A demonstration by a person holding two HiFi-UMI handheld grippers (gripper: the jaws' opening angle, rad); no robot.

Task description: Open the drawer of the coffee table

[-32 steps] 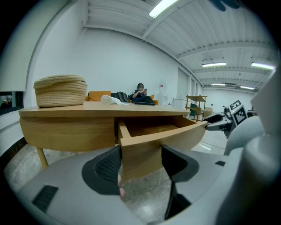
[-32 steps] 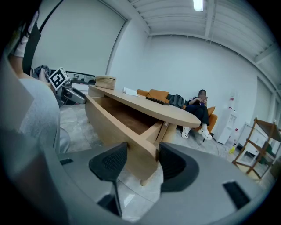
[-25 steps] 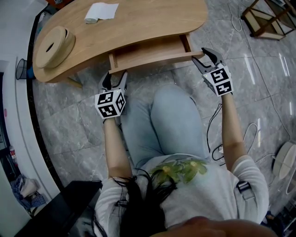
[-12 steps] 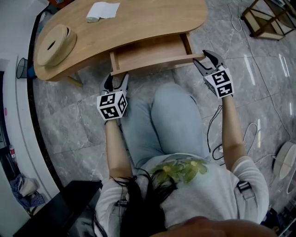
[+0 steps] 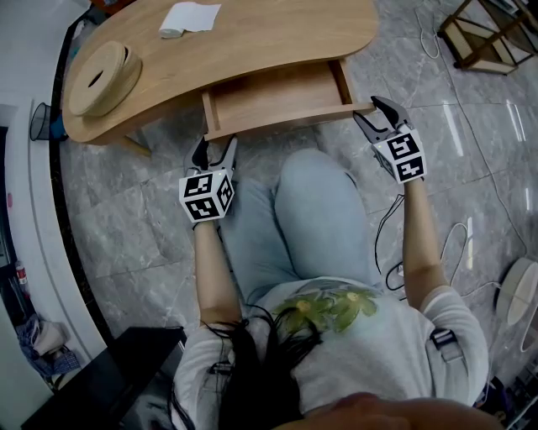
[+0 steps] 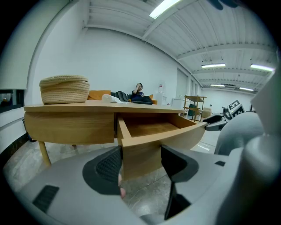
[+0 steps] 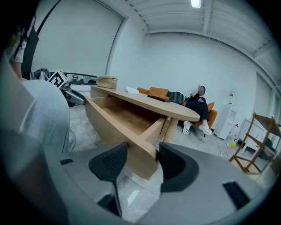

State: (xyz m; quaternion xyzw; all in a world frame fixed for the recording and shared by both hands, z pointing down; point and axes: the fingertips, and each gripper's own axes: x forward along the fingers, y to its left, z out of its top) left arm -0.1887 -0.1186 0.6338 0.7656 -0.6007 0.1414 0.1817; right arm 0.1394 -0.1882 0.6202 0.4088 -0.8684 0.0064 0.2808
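The light wooden coffee table (image 5: 252, 42) has its drawer (image 5: 277, 94) pulled partly out towards me, empty inside (image 6: 151, 128). My left gripper (image 5: 215, 149) straddles the left end of the curved drawer front (image 5: 286, 124); that end fills the gap between its pads (image 6: 141, 165). My right gripper (image 5: 378, 113) holds the drawer front's right corner the same way, one finger before the face and one past the end (image 7: 142, 160). Both look closed on the panel.
A round woven basket (image 5: 101, 76) and a white folded cloth (image 5: 192, 18) lie on the tabletop. My knees (image 5: 311, 218) sit just below the drawer. A wooden shelf (image 5: 487, 38) stands at the far right, with cables (image 5: 387, 243) on the marble floor. A seated person (image 7: 197, 105) is far behind.
Both grippers have drawn back a little towards me, and the drawer has come slightly farther out of the table with them.
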